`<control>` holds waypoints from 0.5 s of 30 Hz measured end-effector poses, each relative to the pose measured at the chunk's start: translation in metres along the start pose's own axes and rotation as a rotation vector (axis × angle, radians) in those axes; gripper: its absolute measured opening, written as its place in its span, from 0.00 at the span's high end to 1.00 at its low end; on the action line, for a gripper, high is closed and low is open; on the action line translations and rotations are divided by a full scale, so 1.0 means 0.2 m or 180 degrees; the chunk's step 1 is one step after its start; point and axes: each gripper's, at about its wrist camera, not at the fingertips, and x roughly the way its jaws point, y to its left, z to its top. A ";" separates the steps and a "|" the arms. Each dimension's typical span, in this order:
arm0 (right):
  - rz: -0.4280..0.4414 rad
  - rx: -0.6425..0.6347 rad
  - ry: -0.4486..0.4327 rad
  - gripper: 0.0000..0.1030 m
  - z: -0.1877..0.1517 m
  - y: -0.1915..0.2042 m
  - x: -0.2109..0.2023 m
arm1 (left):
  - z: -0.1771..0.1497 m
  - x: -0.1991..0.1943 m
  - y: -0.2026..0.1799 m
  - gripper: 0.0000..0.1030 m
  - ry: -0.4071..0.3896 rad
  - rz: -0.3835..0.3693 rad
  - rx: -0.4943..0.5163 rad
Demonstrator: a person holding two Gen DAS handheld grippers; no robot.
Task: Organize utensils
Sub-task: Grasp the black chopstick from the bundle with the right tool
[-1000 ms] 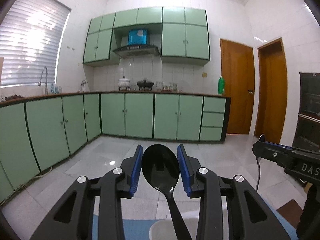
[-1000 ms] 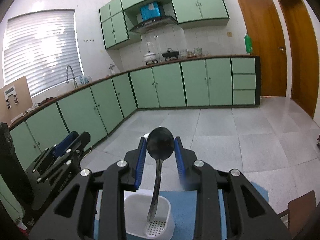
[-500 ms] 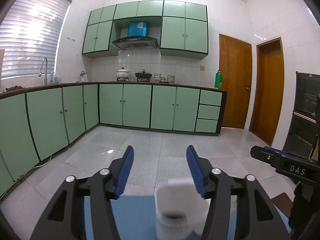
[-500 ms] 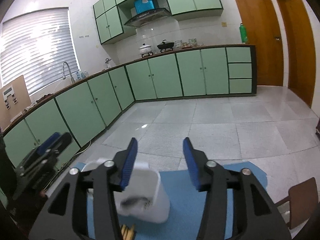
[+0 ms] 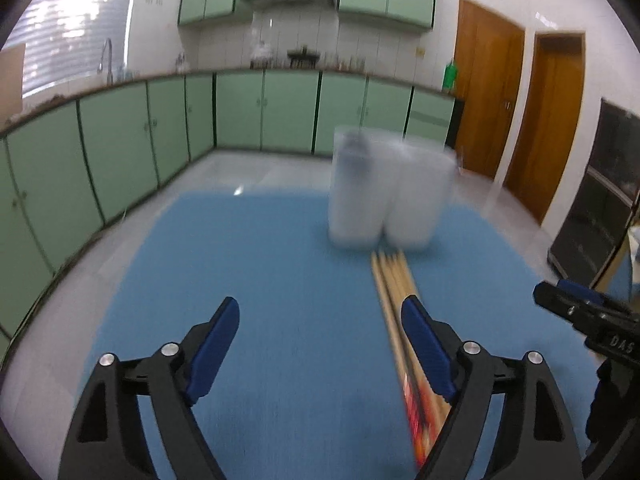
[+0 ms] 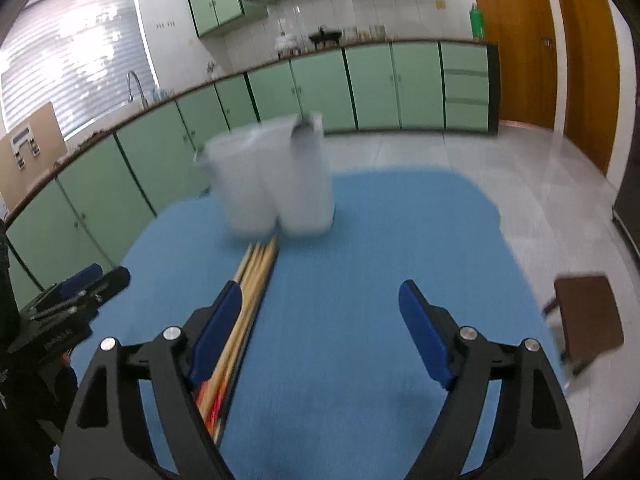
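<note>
A white two-compartment utensil holder point(image 5: 388, 196) point(image 6: 276, 184) stands blurred at the far side of the blue mat point(image 5: 280, 300) point(image 6: 380, 260). Dark spoon heads point(image 5: 356, 148) point(image 6: 304, 124) show above its rim. A bundle of wooden chopsticks point(image 5: 394, 288) point(image 6: 256, 272) lies on the mat, running from the holder towards me. My left gripper point(image 5: 320, 314) hovers over the mat with its jaws opening and nothing between them; the chopsticks pass under its right finger. My right gripper point(image 6: 320, 300) is likewise opening and empty, the chopsticks under its left finger.
Green kitchen cabinets point(image 5: 120, 152) line the left and far walls, and wooden doors point(image 5: 488, 96) stand at the right. A small brown stool point(image 6: 588, 312) sits on the tiled floor right of the mat. Each gripper shows at the edge of the other's view.
Both grippers held black spoons upright a second ago; the spoons now sit in the holder. Both jaws have spread wide, and both grippers have drawn back and tilted down over the mat.
</note>
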 end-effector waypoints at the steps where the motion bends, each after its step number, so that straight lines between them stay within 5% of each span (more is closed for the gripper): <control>1: 0.0000 0.0010 0.0043 0.24 -0.04 0.01 -0.01 | -0.05 -0.01 0.00 0.20 0.0072 0.0001 0.0012; 8: -0.0012 -0.0105 0.0324 0.24 -0.26 0.13 -0.04 | -0.28 -0.02 0.03 0.19 0.0503 0.0163 0.0015; 15: -0.0110 -0.0374 0.0485 0.24 -0.38 0.25 -0.03 | -0.29 -0.03 0.08 0.18 0.0641 0.0202 -0.0024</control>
